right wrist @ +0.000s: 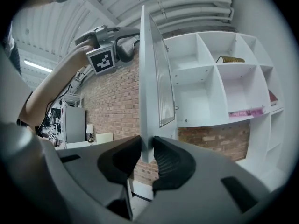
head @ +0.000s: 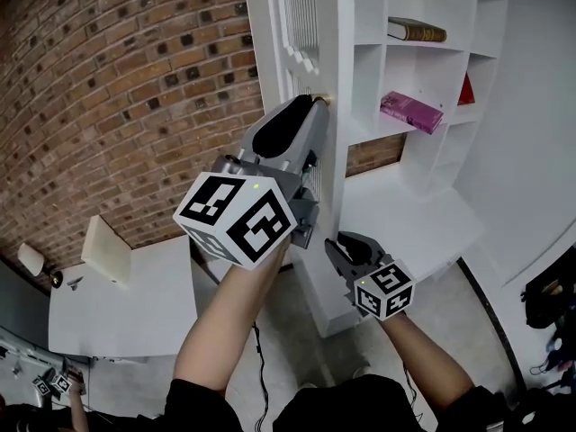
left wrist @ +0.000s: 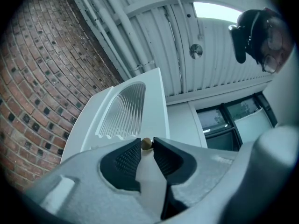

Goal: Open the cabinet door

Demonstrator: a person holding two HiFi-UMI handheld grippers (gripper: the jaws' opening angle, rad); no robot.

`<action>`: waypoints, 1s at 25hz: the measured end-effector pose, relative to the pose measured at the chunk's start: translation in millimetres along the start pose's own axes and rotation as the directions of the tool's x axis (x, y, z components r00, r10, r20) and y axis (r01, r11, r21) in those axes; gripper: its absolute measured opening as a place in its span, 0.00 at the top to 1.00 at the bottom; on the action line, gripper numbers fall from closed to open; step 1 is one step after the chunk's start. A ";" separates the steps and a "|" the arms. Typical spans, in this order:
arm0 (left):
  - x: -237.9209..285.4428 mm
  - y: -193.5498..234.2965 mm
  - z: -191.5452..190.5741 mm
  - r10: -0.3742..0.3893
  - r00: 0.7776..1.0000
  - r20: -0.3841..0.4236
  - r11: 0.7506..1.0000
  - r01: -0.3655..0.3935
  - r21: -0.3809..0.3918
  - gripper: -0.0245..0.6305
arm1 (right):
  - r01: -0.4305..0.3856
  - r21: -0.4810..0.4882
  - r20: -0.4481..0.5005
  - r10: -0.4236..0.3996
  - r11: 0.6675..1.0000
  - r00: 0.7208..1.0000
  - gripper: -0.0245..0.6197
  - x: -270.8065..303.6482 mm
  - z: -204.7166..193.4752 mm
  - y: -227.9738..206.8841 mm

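Note:
The white cabinet door (head: 335, 70) with a ribbed glass panel stands swung out from the shelving, seen edge-on in the head view. My left gripper (head: 317, 106) is raised to the door's small brass knob (left wrist: 146, 143), and its black pads are shut on that knob. The ribbed panel (left wrist: 124, 108) fills the left gripper view beyond the jaws. Lower down, my right gripper (head: 335, 244) is shut on the door's bottom corner (right wrist: 146, 146). The thin door edge (right wrist: 145, 78) rises straight up from between its pads. The left gripper (right wrist: 122, 43) and its marker cube also show high in the right gripper view.
Open white shelves (head: 423, 70) behind the door hold a brown book (head: 416, 31), a magenta book (head: 411, 112) and a red one (head: 466, 91). A brick wall (head: 117, 106) runs on the left. A white table (head: 126, 309) stands low left, with a cable on the floor.

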State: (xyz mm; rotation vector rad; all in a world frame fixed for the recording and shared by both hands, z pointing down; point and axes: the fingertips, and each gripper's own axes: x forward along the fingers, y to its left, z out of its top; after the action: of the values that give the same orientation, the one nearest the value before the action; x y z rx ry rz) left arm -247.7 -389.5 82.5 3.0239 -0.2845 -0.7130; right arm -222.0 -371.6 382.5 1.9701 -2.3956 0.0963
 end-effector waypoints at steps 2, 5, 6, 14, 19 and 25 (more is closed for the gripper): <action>1.8 -1.0 0.9 0.003 1.000 -0.002 1.000 -0.003 0.024 0.83 | -0.005 0.007 0.013 0.005 1.000 1.000 0.84 -0.4 1.2 -1.2; 2.8 -4.3 -0.1 0.005 1.000 -0.013 0.996 -0.004 0.093 0.82 | 0.000 0.015 0.033 -0.001 1.000 0.999 0.84 -5.0 0.1 0.8; 0.8 -4.8 -0.8 0.004 1.000 -0.015 0.994 -0.003 0.108 0.82 | 0.013 0.022 0.041 -0.014 1.000 0.999 0.84 -9.6 -1.1 0.7; -58.1 0.4 -46.0 0.014 0.999 0.030 1.000 -0.014 0.000 0.82 | 0.182 0.160 0.007 -0.185 0.970 0.983 0.84 -95.8 -40.3 -15.7; -120.4 -12.9 -124.5 0.040 0.998 -0.045 0.997 -0.043 -0.065 0.83 | 0.321 0.185 -0.039 -0.320 0.929 0.947 0.84 -182.0 -62.8 -26.5; -190.5 -81.7 -227.9 0.088 0.972 -0.217 0.982 -0.121 -0.146 0.91 | 0.397 0.189 -0.093 -0.386 0.898 0.918 0.89 -264.6 -88.2 -30.2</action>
State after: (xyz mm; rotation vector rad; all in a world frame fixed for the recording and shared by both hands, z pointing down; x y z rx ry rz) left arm -299.7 -279.3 365.5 2.8750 -0.3594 -0.3839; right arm -142.0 -112.1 452.8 2.4637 -1.9736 0.3897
